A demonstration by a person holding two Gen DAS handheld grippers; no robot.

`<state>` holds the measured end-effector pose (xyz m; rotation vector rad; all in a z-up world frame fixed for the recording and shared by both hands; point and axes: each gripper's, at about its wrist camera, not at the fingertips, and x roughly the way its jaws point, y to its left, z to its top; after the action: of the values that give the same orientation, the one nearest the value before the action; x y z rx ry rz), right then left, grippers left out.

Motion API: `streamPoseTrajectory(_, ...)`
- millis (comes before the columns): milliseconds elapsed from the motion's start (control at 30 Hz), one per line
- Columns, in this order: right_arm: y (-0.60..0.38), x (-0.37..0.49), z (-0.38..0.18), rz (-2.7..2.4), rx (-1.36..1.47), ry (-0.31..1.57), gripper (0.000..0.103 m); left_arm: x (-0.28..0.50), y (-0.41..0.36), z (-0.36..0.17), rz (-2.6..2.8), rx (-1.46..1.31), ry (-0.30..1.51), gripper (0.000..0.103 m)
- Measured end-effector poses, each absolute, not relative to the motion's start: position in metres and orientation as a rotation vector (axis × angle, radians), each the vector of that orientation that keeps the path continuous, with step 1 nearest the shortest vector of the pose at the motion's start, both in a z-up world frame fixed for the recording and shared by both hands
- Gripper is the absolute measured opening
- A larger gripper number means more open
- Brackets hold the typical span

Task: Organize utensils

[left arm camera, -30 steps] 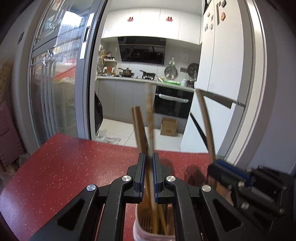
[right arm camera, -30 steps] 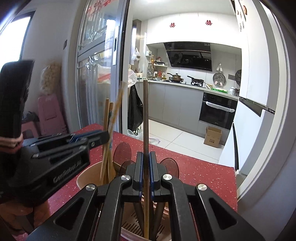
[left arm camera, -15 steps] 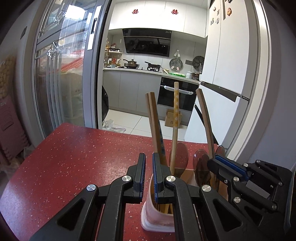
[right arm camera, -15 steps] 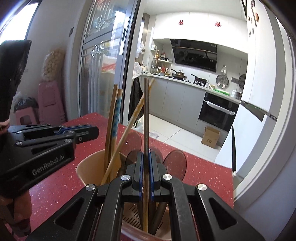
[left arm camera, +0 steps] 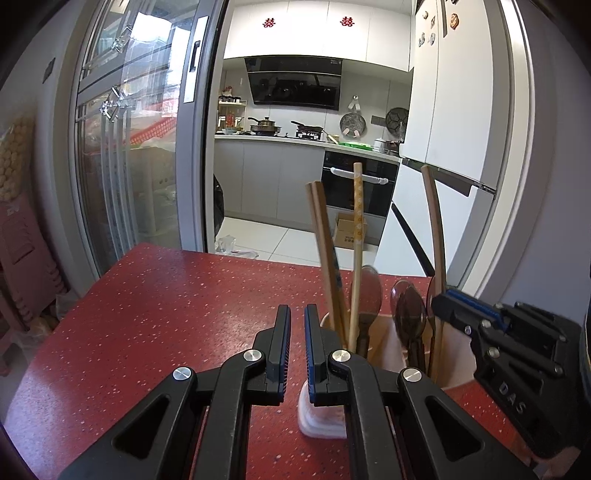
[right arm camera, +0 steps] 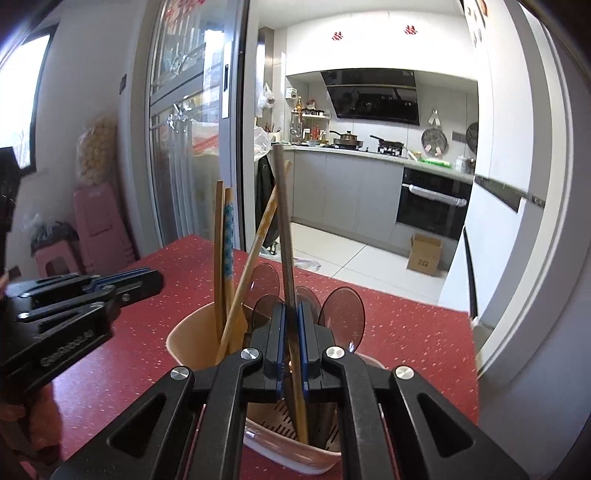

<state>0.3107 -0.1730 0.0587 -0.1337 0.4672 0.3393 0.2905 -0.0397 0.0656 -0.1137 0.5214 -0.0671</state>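
Beyond the red speckled table (left arm camera: 155, 317) you had an open kitchen. A black hood (left arm camera: 293, 86) hung over a hob where a lidded pot (left arm camera: 265, 127) and a pan (left arm camera: 308, 127) sat. A black oven (left arm camera: 360, 184) with a white handle stood under the grey counter, and a cardboard box (left arm camera: 347, 230) lay on the tiled floor before it. 2 red cut-outs (left arm camera: 308, 22) marked the white upper cabinets. To your right stood a white fridge (left arm camera: 454, 122) with magnets. To your left a glass sliding door (left arm camera: 136, 122) stood, and pink stools (right arm camera: 92, 229) were stacked near the wall.
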Motion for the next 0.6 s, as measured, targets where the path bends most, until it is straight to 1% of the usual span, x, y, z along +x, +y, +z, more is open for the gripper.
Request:
streamPoseTrajectory(267,-0.157,0.317,0.05,0.353,-0.179,0.479,0.007,0.276,-0.028,0.054,-0.057,-0.106,0.579,0.036)
streamPoseTrajectory(367,-0.172,0.318,0.053,0.34,-0.089,0.514,0.008,0.275,-0.027,0.051,-0.064,-0.108,0.597,0.036)
streamPoseTrajectory(533,-0.204,0.334,0.054,0.357,0.117,0.626,0.011,0.273,-0.032,0.044,-0.081,-0.104,0.627,0.037)
streamPoseTrajectory(600,-0.209,0.335,0.056,0.365,0.147,0.655,0.023,0.272,-0.034,0.043,-0.087,-0.104,0.636,0.037)
